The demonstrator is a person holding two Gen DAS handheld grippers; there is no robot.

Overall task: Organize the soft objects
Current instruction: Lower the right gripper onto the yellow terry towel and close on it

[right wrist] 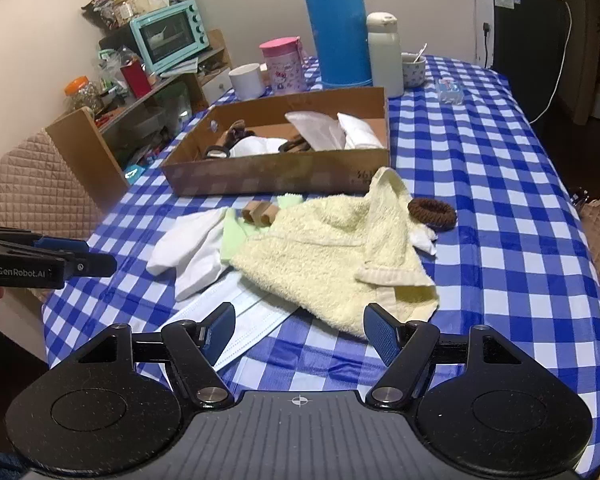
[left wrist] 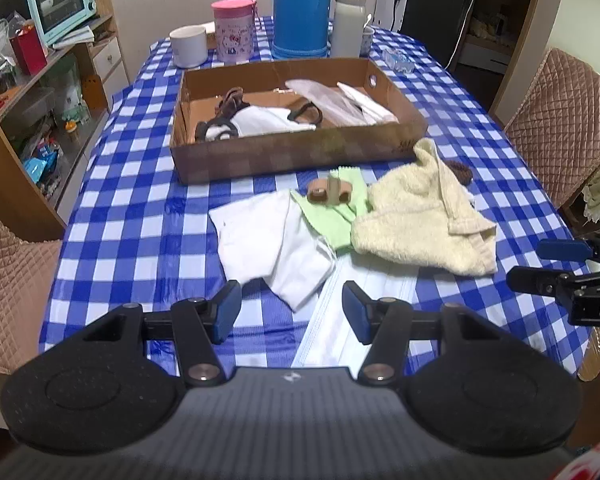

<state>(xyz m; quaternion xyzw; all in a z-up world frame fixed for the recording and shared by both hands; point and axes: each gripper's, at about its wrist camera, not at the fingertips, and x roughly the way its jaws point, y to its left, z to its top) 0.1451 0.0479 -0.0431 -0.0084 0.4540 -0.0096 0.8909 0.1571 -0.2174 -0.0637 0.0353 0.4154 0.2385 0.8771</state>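
Note:
A pile of soft things lies on the blue checked tablecloth: a cream towel (left wrist: 420, 220) (right wrist: 332, 256), a white cloth (left wrist: 272, 240) (right wrist: 192, 248), a green cloth (left wrist: 332, 216) (right wrist: 236, 236) and a pale blue face mask (left wrist: 332, 328) (right wrist: 236, 316). A tan band (left wrist: 330, 192) rests on the green cloth. A brown scrunchie (right wrist: 432, 212) sits beside the towel. Behind them a shallow cardboard box (left wrist: 292, 156) (right wrist: 268, 176) holds white cloths and dark bands. My left gripper (left wrist: 292, 312) hovers open over the mask and the white cloth's corner. My right gripper (right wrist: 300, 334) is open above the towel's near edge.
A blue thermos (left wrist: 300, 8), white bottle (left wrist: 348, 20), pink cup (left wrist: 234, 28) and white mug (left wrist: 188, 46) stand behind the box. Quilted chairs (left wrist: 560, 120) flank the table. A shelf with a teal oven (left wrist: 60, 0) stands to the left.

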